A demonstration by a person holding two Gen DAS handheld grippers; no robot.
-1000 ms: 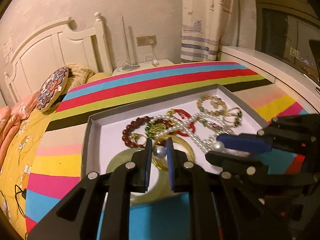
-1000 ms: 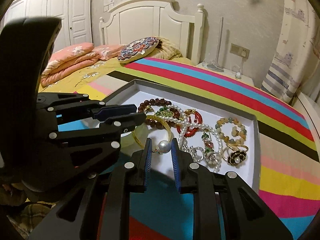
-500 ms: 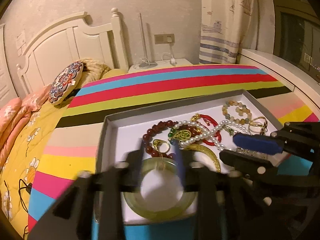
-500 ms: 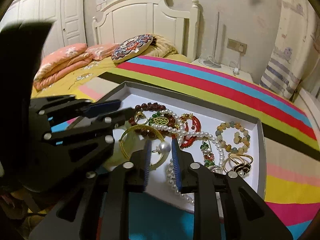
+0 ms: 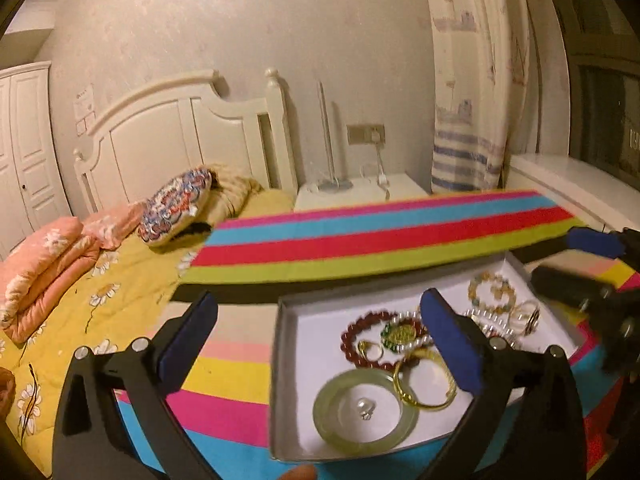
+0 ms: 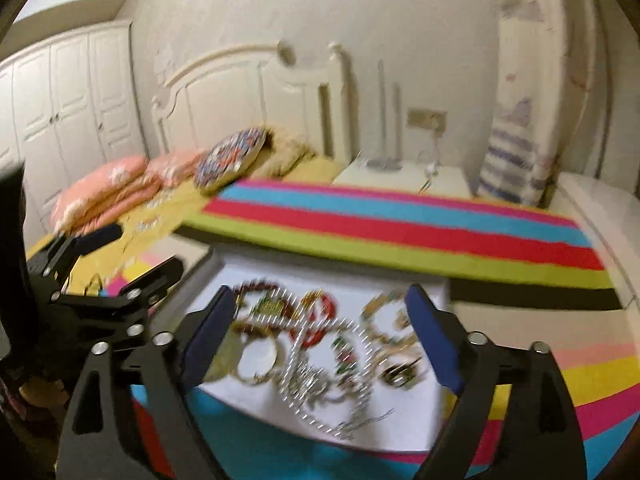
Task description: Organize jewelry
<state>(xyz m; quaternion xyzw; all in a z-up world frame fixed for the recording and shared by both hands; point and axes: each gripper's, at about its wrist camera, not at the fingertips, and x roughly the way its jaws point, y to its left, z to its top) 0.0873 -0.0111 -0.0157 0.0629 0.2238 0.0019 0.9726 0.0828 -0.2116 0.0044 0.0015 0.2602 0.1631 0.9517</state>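
Warm, dim indoor light, heavy fisheye warp

Both views carry a yellowish cast and dark vignetted corners. The left wrist view is fairly sharp, with the headboard (image 5: 172,128) bowed at upper left. The right wrist view is motion-blurred throughout, smearing the pearl necklace (image 6: 340,364) into streaks.

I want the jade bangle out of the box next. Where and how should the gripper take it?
Pinch the pale green jade bangle across its near rim from above, one finger inside the ring, avoiding the pearl earring there. It lies flat; the gold bangle crowds its right side.
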